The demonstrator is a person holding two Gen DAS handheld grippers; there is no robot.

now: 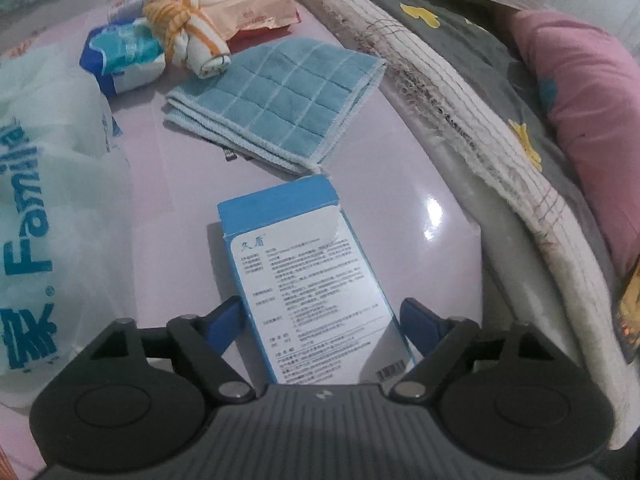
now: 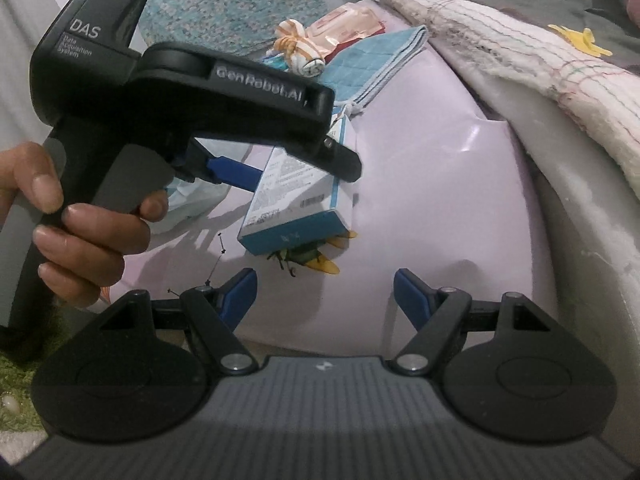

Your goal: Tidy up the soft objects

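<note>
A blue and white box (image 1: 308, 280) lies between the fingers of my left gripper (image 1: 322, 320); the jaws stand wide on both sides of it, and contact cannot be told. The right wrist view shows the box (image 2: 296, 196) tilted above the pink table, with the left gripper (image 2: 276, 162) around it. My right gripper (image 2: 325, 296) is open and empty, below the box. A folded blue checked cloth (image 1: 280, 100) lies beyond the box. Behind it are a white and orange knotted cloth (image 1: 188, 32), a blue tissue pack (image 1: 124, 56) and a pink wipes pack (image 1: 244, 0).
A translucent plastic bag (image 1: 44, 208) with blue lettering lies at the left. A frayed cream blanket (image 1: 472, 120), grey fabric and a pink pillow (image 1: 592, 128) run along the table's right edge. A small green and yellow toy (image 2: 310, 260) lies under the box.
</note>
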